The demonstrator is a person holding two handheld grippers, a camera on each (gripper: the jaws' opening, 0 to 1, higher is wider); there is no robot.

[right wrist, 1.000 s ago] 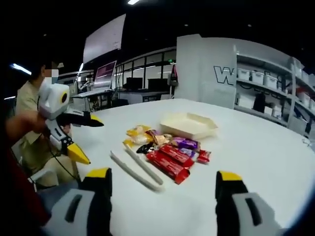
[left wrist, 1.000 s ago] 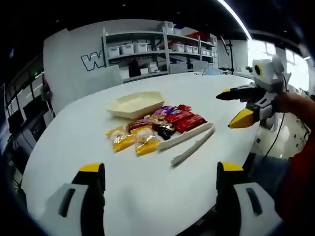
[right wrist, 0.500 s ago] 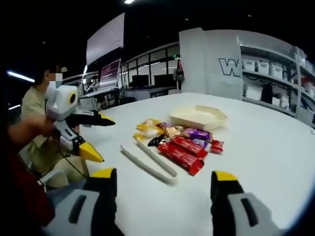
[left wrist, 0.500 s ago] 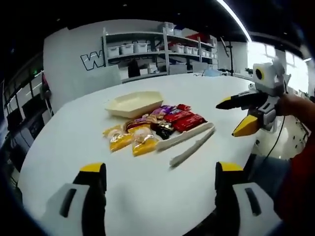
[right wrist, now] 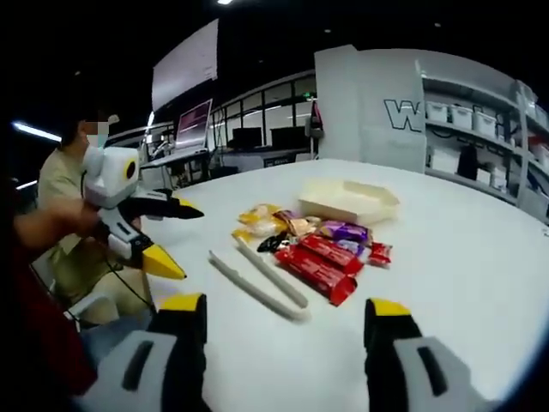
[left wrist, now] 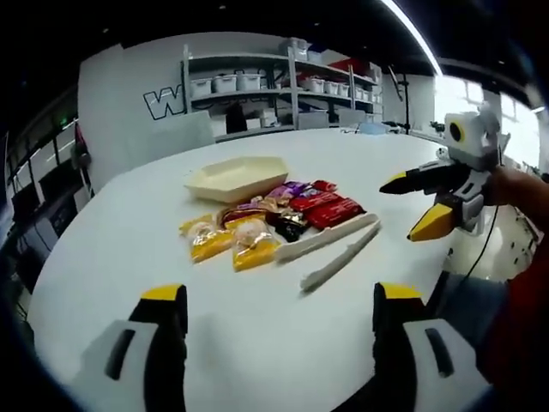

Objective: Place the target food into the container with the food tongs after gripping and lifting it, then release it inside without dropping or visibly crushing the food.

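A cream container (left wrist: 237, 178) (right wrist: 350, 201) sits on the white table (left wrist: 103, 249) behind a pile of wrapped snacks: yellow packets (left wrist: 232, 242) (right wrist: 257, 221), purple ones (left wrist: 285, 190) (right wrist: 343, 232) and red bars (left wrist: 330, 210) (right wrist: 316, 268). White food tongs (left wrist: 330, 251) (right wrist: 257, 281) lie flat beside the pile. My left gripper (left wrist: 270, 296) (right wrist: 163, 236) is open and holds nothing, short of the snacks. My right gripper (right wrist: 281, 307) (left wrist: 413, 206) is open too, hovering near the tongs' side of the table.
Shelves with white bins (left wrist: 257, 86) (right wrist: 467, 142) stand behind the table. A seated person (right wrist: 64, 197) is beyond the table's far edge, near desks with monitors (right wrist: 193, 129). A hand (left wrist: 515, 184) holds the right gripper.
Both views have shifted slightly with the hands. The right gripper has edged a little closer to the tongs and snacks; nothing on the table has moved.
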